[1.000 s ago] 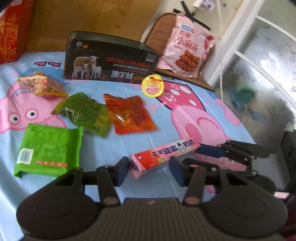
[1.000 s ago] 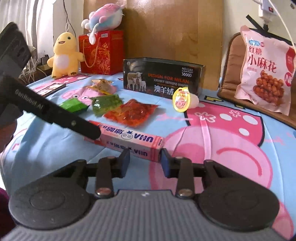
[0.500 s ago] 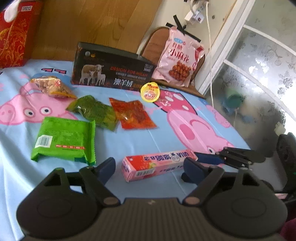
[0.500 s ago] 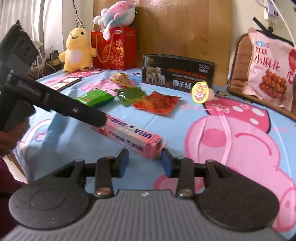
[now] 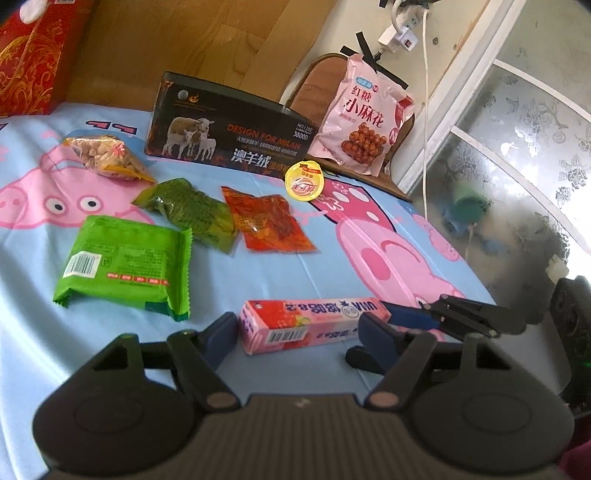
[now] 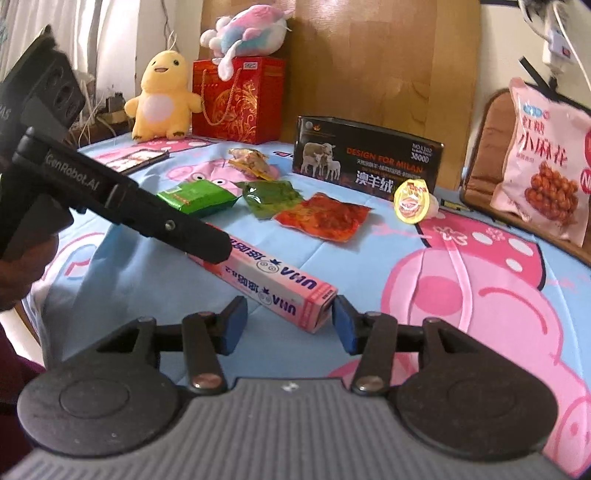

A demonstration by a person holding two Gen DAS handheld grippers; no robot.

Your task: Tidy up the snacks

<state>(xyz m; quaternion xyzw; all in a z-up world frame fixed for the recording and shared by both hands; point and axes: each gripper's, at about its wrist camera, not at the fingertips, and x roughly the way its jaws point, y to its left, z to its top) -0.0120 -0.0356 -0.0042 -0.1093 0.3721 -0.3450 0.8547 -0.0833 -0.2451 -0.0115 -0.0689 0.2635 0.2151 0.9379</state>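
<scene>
Near the front edge of the desk (image 5: 280, 273), on its blue cartoon-pig cloth, lies the long pink candy box (image 5: 314, 325), flat, its length running left to right. One end sits between the spread fingers of the left tool (image 5: 297, 334), the other between those of the right tool (image 6: 288, 319). The left tool's jaws have just been closing, yet in the left wrist view a sliver of cloth shows between its left pad and the box, so it is released. The right tool's jaws have just been opening; its left pad stands clear of the box, and its right pad is at the box's corner, whether touching I cannot tell, so it too is let go.

Farther back are a green wrapped packet (image 5: 125, 264) at left, then a dark green pouch (image 5: 188, 206) and a red pouch (image 5: 269, 225) just beside each other, with a tan snack bag (image 5: 107, 158) beyond them. A small yellow jelly cup (image 5: 304, 181) stands at the foot of a black box printed with sheep (image 5: 229, 136). A big pink snack bag (image 5: 362, 118) leans on a chair back at far right. A red gift bag (image 6: 236, 99), a yellow plush toy (image 6: 162, 98) and a pink plush toy (image 6: 247, 26) are at the far left.
</scene>
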